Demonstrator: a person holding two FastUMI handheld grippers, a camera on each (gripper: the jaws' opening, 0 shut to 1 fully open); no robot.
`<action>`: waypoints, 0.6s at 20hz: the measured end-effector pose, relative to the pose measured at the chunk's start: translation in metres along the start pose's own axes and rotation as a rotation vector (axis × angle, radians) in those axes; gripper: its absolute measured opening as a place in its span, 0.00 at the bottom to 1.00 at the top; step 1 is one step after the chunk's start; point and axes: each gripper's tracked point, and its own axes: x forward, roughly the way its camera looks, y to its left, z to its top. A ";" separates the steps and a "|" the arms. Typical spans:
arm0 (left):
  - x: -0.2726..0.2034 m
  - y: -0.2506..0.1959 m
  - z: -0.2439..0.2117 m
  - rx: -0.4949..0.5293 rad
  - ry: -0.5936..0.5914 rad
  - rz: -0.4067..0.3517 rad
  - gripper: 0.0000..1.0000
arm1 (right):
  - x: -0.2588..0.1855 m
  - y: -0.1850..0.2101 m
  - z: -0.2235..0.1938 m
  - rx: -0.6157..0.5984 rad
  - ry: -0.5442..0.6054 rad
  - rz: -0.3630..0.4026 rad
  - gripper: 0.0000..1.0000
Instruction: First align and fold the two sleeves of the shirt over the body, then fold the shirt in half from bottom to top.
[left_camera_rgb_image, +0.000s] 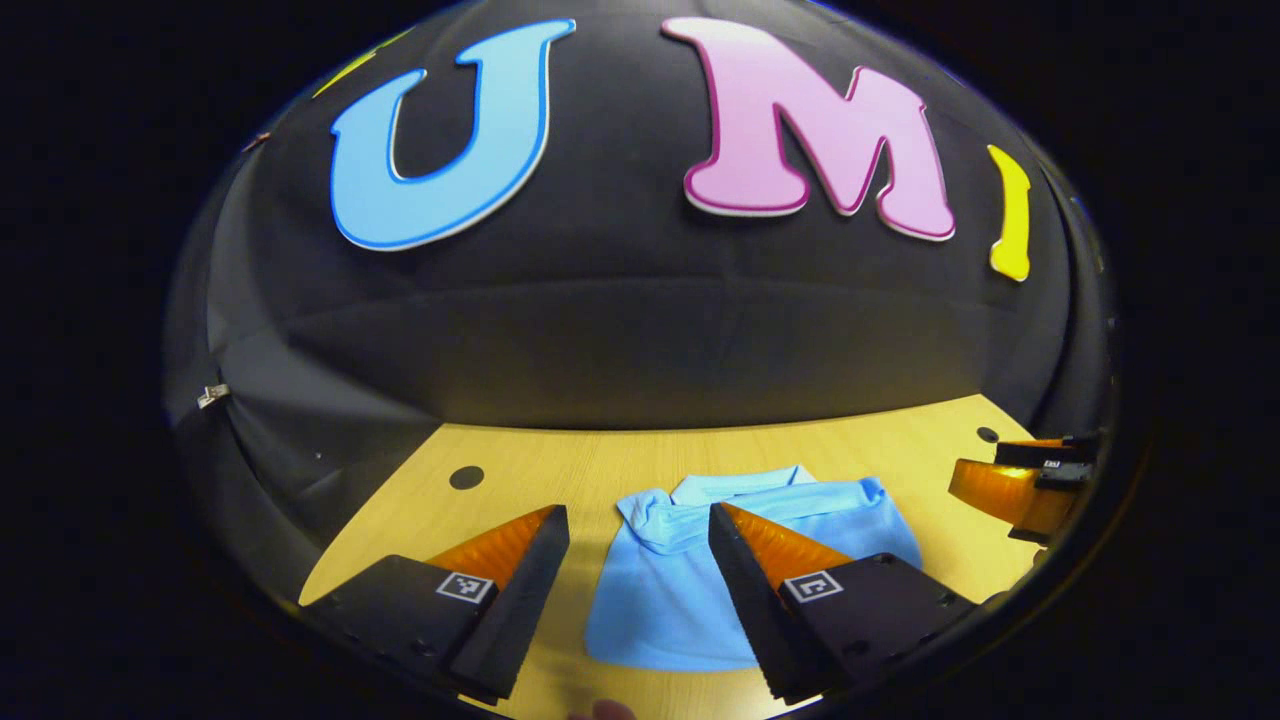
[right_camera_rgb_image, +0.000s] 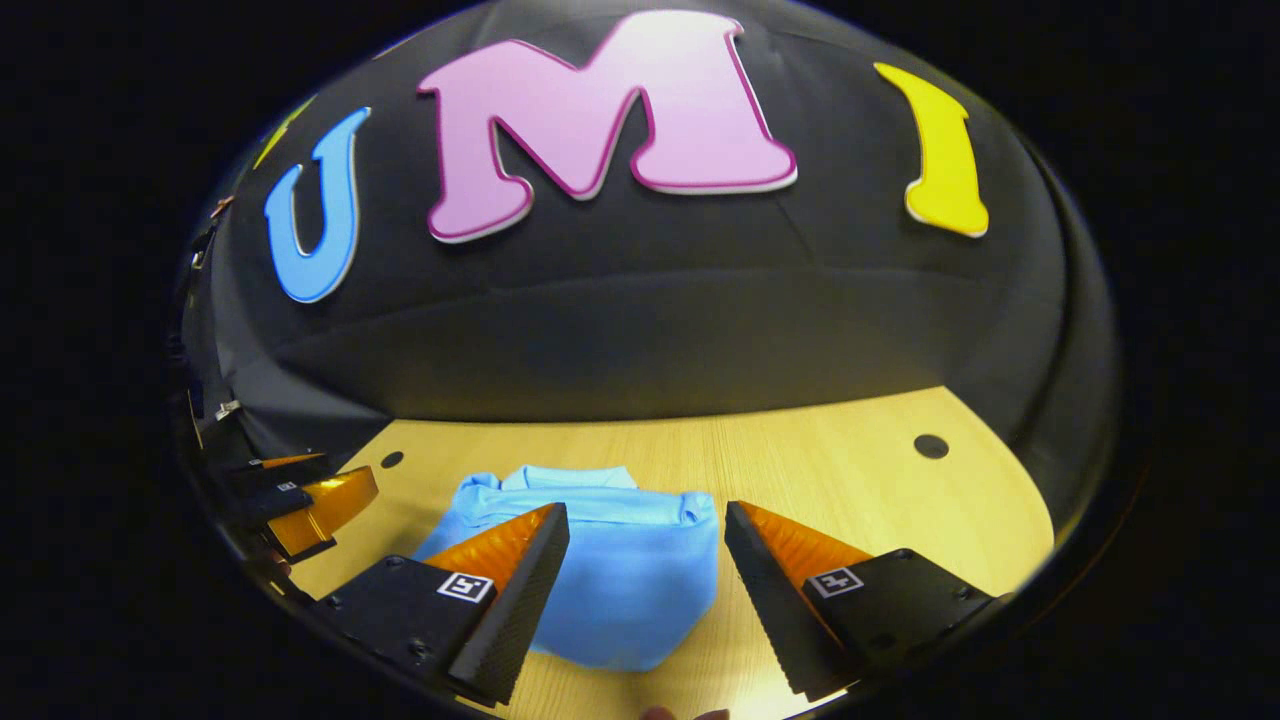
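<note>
The jaws of the left gripper (left_camera_rgb_image: 638, 520) stand spread wide, nothing between them and nothing touched; they hang above the pale wooden counter (left_camera_rgb_image: 540, 470), with the folded light-blue fabric shirt (left_camera_rgb_image: 670, 600) showing through the gap. In the left gripper view the left finger lies over bare wood, and the right finger overlaps the shirt's right part in the picture, though whether it is near the cloth cannot be told.

The shirt lies flat as a compact bundle around the middle of the counter, well apart from its far edge. Its collar end points toward that far edge, and its rounded folded edge toward the near edge. A small dark round hole (left_camera_rgb_image: 466, 477) sits in the counter toward the far left corner, and another (right_camera_rgb_image: 930, 446) toward the far right corner.

The jaws of the right gripper (right_camera_rgb_image: 646, 520) are likewise spread wide and hold nothing. In the right gripper view the shirt (right_camera_rgb_image: 630, 590) shows between the fingers and under the left one, while the right finger lies over bare wood (right_camera_rgb_image: 850, 480). Each gripper appears at the edge of the other's view, off to the shirt's side.
</note>
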 end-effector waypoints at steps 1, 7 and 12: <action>-0.017 -0.002 0.005 -0.001 -0.018 -0.004 0.90 | -0.014 0.005 0.009 -0.005 -0.026 0.005 0.98; -0.123 -0.014 0.029 -0.002 -0.113 -0.036 0.90 | -0.105 0.016 0.043 -0.032 -0.114 0.029 0.98; -0.197 -0.015 0.048 -0.016 -0.180 -0.063 0.90 | -0.175 0.018 0.048 -0.020 -0.154 0.030 0.97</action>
